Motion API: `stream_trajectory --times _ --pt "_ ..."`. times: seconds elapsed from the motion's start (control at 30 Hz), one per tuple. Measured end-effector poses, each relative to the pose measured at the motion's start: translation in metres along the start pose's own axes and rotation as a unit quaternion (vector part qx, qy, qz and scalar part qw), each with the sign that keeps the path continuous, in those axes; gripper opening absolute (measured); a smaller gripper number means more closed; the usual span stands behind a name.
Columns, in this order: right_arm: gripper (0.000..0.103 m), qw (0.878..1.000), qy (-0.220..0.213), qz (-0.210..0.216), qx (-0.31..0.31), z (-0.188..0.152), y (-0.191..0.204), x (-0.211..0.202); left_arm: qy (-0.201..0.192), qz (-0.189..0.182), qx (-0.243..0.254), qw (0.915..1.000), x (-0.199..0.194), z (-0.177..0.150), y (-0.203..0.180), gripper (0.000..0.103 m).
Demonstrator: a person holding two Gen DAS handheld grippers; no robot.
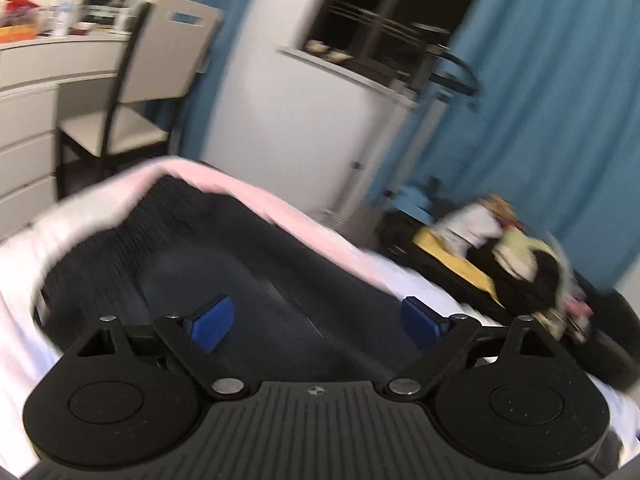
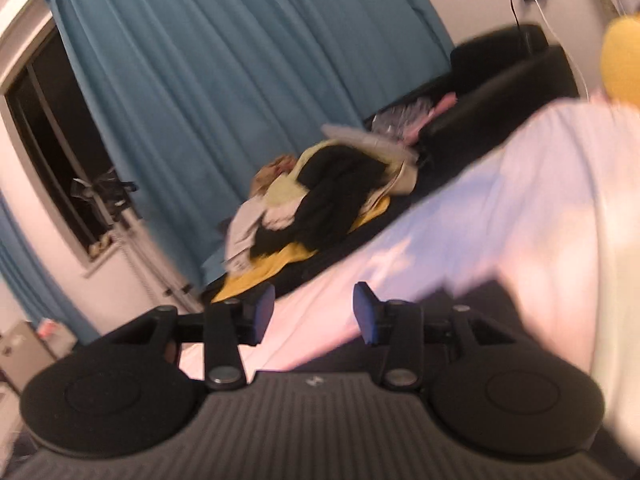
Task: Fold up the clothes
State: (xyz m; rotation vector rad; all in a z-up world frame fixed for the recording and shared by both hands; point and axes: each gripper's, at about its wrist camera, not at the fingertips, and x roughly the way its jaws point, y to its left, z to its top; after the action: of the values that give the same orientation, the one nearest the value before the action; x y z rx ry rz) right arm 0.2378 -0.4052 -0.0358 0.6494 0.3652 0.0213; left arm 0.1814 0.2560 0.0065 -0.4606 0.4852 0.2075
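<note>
1 dark garment (image 1: 224, 264) lies on the pale sheet (image 1: 24, 320), with 1 clothes pile (image 2: 320, 192) far right. 2 grippers, left gripper (image 1: 316, 322) and right gripper (image 2: 314, 312), both spread and empty. Blue curtains (image 2: 224, 80), 1 chair (image 1: 152, 80) far left.

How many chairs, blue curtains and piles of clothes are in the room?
Chairs: 1, the chair by the desk.
Blue curtains: 2, the left curtain and the right curtain beside the window.
Piles of clothes: 1, the pile beyond the bed.
Total: 4
</note>
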Motion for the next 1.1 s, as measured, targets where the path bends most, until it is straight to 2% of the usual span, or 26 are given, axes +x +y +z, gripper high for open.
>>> stream_trajectory --times 0.07,0.17,0.2,0.27,0.4,0.5,0.57,0.6,0.63,0.73,0.87,0.93,1.0,1.1 --pt "0.045 0.999 0.032 -0.007 0.016 -0.005 0.005 -0.021 0.019 -0.024 -0.028 0.9991 -0.015 -0.033 -0.016 0.092" --pt "0.058 0.995 0.087 -0.029 0.041 -0.003 0.005 -0.049 0.044 -0.075 -0.064 0.9942 -0.039 -0.083 -0.042 0.092" --pt "0.062 0.993 0.099 -0.041 0.050 -0.002 0.002 -0.058 0.053 -0.079 -0.047 0.9944 -0.045 -0.094 -0.052 0.092" --pt "0.063 0.992 0.095 -0.053 0.057 -0.003 -0.007 -0.077 0.066 -0.087 -0.013 0.9939 -0.056 -0.117 -0.070 0.092" --pt "0.065 0.990 0.087 -0.082 0.070 -0.008 -0.030 -0.089 0.062 -0.098 0.059 0.9914 -0.076 -0.157 -0.093 0.093" --pt "0.068 0.990 0.071 -0.094 0.076 -0.006 -0.042 -0.079 0.059 -0.086 0.142 0.9844 -0.078 -0.181 -0.112 0.093" --pt "0.074 0.992 0.054 -0.097 0.056 -0.002 -0.044 -0.065 0.068 -0.095 0.169 0.9787 -0.073 -0.190 -0.121 0.093" --pt "0.081 0.993 0.047 -0.098 0.040 -0.001 -0.045 -0.056 0.074 -0.101 0.176 0.9764 -0.070 -0.193 -0.124 0.093" --pt "0.086 0.994 0.043 -0.102 0.021 0.000 -0.044 -0.048 0.080 -0.107 0.178 0.9750 -0.066 -0.195 -0.127 0.093" --pt "0.087 0.993 0.039 -0.104 -0.036 -0.001 -0.045 -0.021 0.093 -0.114 0.194 0.9698 -0.056 -0.203 -0.132 0.093" --pt "0.089 0.991 0.040 -0.114 -0.054 0.000 -0.062 0.016 0.115 -0.128 0.207 0.9630 -0.039 -0.210 -0.135 0.093" --pt "0.089 0.989 0.034 -0.133 -0.055 0.002 -0.072 0.034 0.123 -0.137 0.209 0.9604 -0.026 -0.213 -0.138 0.093" --pt "0.089 0.979 0.041 -0.182 -0.081 0.003 -0.080 0.053 0.139 -0.154 0.195 0.9585 -0.011 -0.216 -0.136 0.093" --pt "0.090 0.977 0.042 -0.178 -0.106 -0.001 -0.090 0.073 0.153 -0.168 0.184 0.9563 0.008 -0.224 -0.136 0.093"
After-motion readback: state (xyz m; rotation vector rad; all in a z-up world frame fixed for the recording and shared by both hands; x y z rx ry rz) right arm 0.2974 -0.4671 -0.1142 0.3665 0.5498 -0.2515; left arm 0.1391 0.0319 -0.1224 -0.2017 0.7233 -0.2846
